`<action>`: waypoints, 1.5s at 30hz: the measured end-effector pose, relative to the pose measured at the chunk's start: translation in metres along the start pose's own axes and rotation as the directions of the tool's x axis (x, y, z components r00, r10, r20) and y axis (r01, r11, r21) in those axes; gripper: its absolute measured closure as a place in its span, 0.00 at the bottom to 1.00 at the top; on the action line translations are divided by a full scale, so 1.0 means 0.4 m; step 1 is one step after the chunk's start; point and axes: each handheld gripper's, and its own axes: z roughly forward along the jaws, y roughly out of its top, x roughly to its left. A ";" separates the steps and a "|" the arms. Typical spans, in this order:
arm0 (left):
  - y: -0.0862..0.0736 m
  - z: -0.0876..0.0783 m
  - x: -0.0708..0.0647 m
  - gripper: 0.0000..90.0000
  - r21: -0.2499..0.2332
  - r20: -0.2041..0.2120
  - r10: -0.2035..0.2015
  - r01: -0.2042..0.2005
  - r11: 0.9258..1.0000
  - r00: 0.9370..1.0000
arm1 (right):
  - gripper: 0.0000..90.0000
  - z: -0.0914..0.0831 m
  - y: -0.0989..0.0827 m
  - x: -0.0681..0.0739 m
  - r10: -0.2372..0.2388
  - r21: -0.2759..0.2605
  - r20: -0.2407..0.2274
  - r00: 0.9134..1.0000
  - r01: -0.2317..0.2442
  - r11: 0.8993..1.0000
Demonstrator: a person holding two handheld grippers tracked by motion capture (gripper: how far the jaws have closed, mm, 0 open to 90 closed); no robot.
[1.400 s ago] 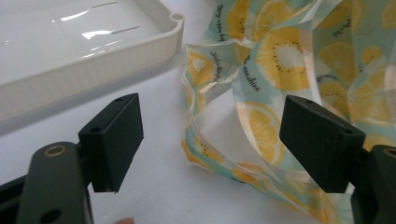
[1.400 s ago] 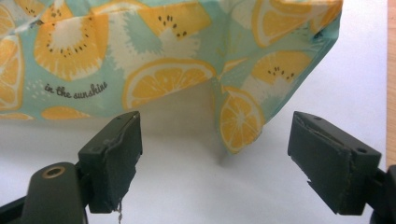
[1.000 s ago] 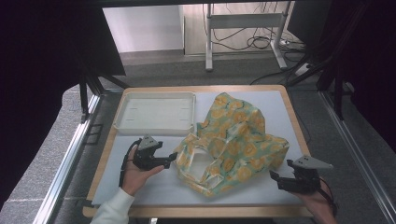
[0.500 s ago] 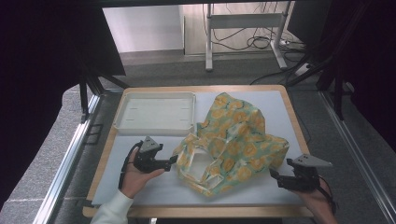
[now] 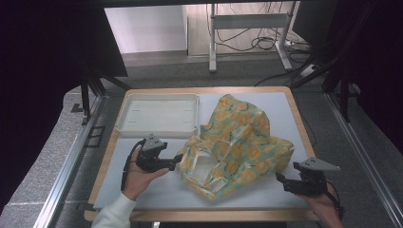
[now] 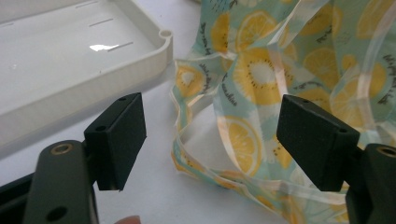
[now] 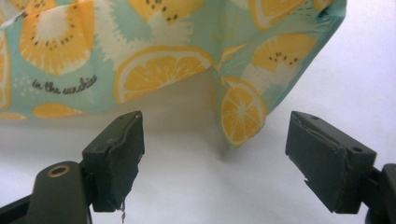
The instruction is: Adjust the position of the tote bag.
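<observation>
I work at a wooden table (image 5: 108, 156) whose top is covered by a pale mat (image 5: 290, 114), and it sits in the lower middle of the high view. Metal rails (image 5: 66, 166) run along its left and right sides. Grey carpet (image 5: 33, 175) spreads around it toward the lower left and right corners. Dark curtains (image 5: 43, 42) fill the upper left and upper right of the frame. Between them, at top centre, bright light falls on a pale floor (image 5: 142, 28), where a white metal stand (image 5: 247, 23) rises with a tangle of black cables (image 5: 266, 42) lying behind its legs.
</observation>
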 end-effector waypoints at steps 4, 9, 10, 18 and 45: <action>0.015 -0.011 0.000 0.27 -0.014 0.011 -0.006 0.006 1.000 1.000 | 0.22 -0.004 0.000 0.001 0.004 -0.002 0.003 1.000 -0.004 1.000; 0.029 -0.016 -0.006 0.26 -0.012 0.012 0.002 -0.002 1.000 1.000 | 0.22 -0.005 0.001 0.005 0.000 -0.005 0.003 1.000 0.000 1.000; 0.034 -0.016 -0.005 0.26 -0.009 0.006 -0.002 0.002 1.000 1.000 | 0.22 -0.004 0.000 0.006 -0.004 -0.001 0.006 1.000 0.005 1.000; 0.077 0.000 -0.007 0.27 0.001 0.014 0.005 -0.005 1.000 1.000 | 0.23 -0.005 0.000 0.000 0.002 0.000 0.011 1.000 -0.002 1.000; 0.171 0.045 -0.019 0.30 -0.004 0.055 0.060 -0.059 0.998 0.997 | 0.24 -0.002 0.000 0.009 -0.022 0.001 0.015 1.000 0.022 1.000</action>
